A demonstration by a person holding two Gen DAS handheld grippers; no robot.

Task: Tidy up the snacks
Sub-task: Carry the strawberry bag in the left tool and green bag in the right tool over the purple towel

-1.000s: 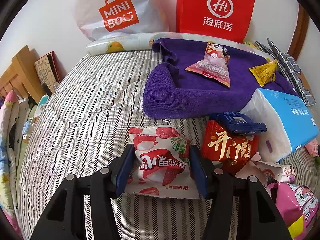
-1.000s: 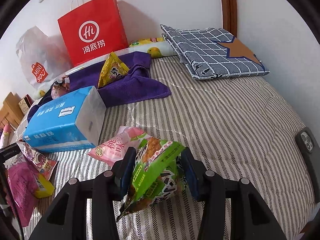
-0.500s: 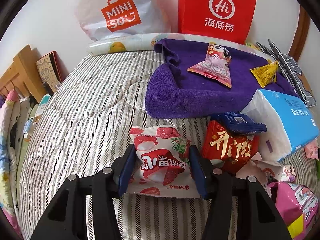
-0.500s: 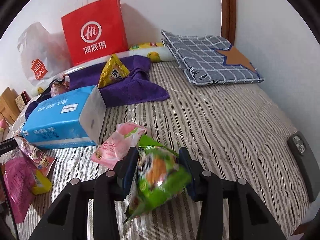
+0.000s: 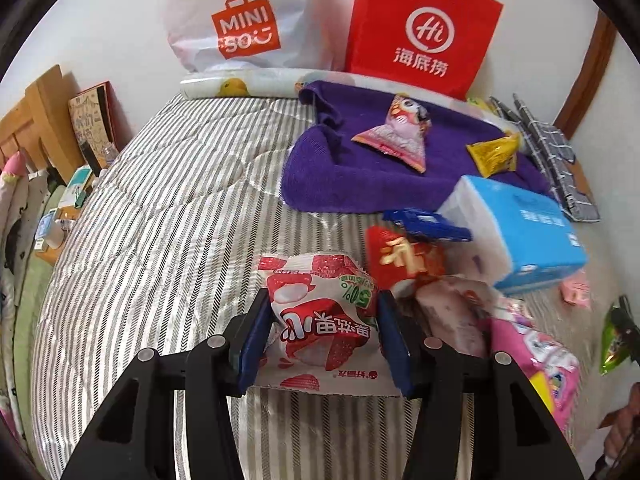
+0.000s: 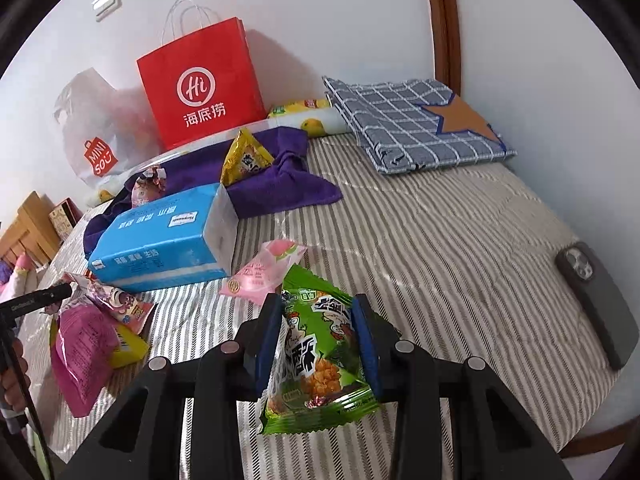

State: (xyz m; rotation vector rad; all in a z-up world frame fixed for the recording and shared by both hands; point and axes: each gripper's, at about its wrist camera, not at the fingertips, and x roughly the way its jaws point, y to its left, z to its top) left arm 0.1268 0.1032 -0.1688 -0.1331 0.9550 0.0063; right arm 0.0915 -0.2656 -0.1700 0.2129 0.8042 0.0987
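Observation:
My left gripper (image 5: 320, 312) is shut on a red-and-white strawberry snack bag (image 5: 324, 320) and holds it over the striped bed. My right gripper (image 6: 316, 320) is shut on a green snack bag (image 6: 320, 356), which also shows at the right edge of the left wrist view (image 5: 618, 332). A purple towel (image 5: 380, 172) at the back carries a pink snack packet (image 5: 400, 132) and a yellow snack packet (image 5: 496, 154). A red packet (image 5: 404, 260), a blue packet (image 5: 424, 226) and pink bags (image 5: 532, 356) lie in a pile to the right.
A blue tissue pack (image 6: 160, 240) lies beside the towel, with a pink peach packet (image 6: 264, 272) in front. A red paper bag (image 6: 200, 84) and a white Miniso bag (image 5: 240, 28) stand against the wall. A checked pillow (image 6: 412, 120) and a phone (image 6: 596, 300) lie to the right.
My right gripper has lifted and turned the green bag, so its printed face now shows. My left gripper has shifted a little to the left with the strawberry bag still held.

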